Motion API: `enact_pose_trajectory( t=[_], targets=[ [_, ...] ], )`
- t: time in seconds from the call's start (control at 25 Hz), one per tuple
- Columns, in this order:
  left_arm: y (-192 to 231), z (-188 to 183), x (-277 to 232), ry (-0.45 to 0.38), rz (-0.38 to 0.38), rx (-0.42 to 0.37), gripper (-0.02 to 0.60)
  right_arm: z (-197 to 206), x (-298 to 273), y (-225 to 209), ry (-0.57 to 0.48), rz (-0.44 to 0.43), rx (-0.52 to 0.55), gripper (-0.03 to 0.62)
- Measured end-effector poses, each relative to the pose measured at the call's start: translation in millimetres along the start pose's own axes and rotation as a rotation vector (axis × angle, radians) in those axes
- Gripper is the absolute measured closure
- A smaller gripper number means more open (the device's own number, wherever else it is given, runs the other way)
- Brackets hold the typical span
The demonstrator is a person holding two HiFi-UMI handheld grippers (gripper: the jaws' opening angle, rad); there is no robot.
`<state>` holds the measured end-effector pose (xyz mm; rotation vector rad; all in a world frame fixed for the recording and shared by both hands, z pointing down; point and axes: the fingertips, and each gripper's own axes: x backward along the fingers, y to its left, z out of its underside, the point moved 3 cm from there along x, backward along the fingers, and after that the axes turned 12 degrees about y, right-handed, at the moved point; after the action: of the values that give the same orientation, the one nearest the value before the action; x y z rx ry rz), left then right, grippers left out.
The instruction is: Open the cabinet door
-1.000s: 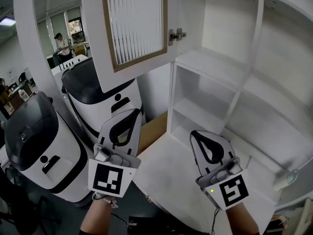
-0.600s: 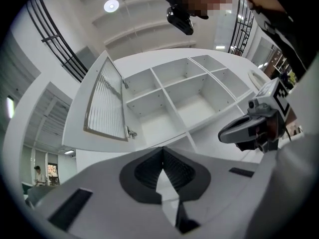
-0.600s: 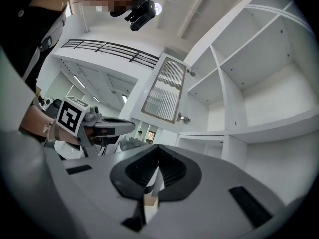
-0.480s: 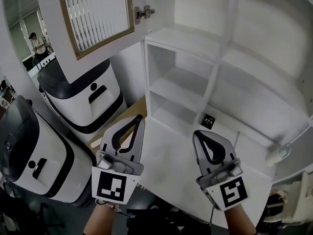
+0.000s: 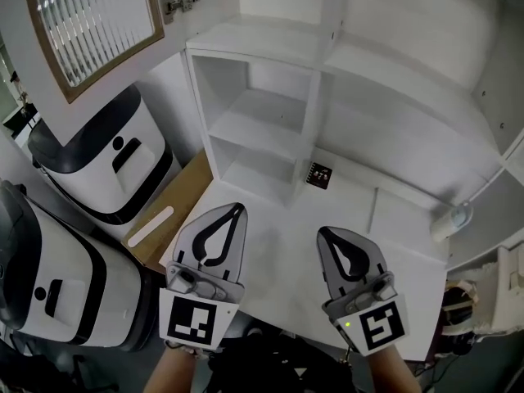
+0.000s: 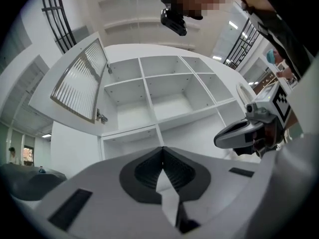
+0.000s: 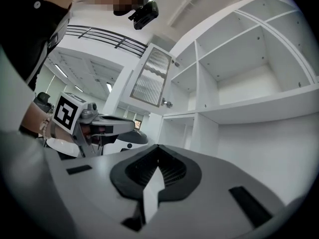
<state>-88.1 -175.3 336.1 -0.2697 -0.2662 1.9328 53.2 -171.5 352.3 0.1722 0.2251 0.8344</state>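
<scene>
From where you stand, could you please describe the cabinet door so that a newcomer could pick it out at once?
Start at the big white shelving unit above the white counter. At its upper left a door hangs swung open on a metal hinge. It alone has a wood-coloured frame around ribbed glass; the compartments in view beside it are open and bare.

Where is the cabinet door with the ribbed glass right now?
In the head view the cabinet door stands open at the upper left, hinged to the white shelf unit, above a white-and-black machine.
</scene>
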Motion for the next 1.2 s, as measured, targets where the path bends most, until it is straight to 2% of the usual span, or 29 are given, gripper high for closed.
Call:
enact_pose_trajectory(
  t=[0.16,0.48,1.2],
  targets=[
    [-19.9,4.7,-5.5,0.014,0.051,0.002,0.583,9.5,7.5,-3.9,0.025,0.024,0.003,0.592],
    [-44.3,5.4,-9.2,0.005,0.113,-0.066,0.583,15.6,16.5,-3.7,0.019,0.043,-0.041,0.591],
    [-49.4,17.0,-4.8,0.035,0.111,-0.051,0.583,27.0,11.8,13.6,0.044,-0.024,-0.066,0.592]
  ],
)
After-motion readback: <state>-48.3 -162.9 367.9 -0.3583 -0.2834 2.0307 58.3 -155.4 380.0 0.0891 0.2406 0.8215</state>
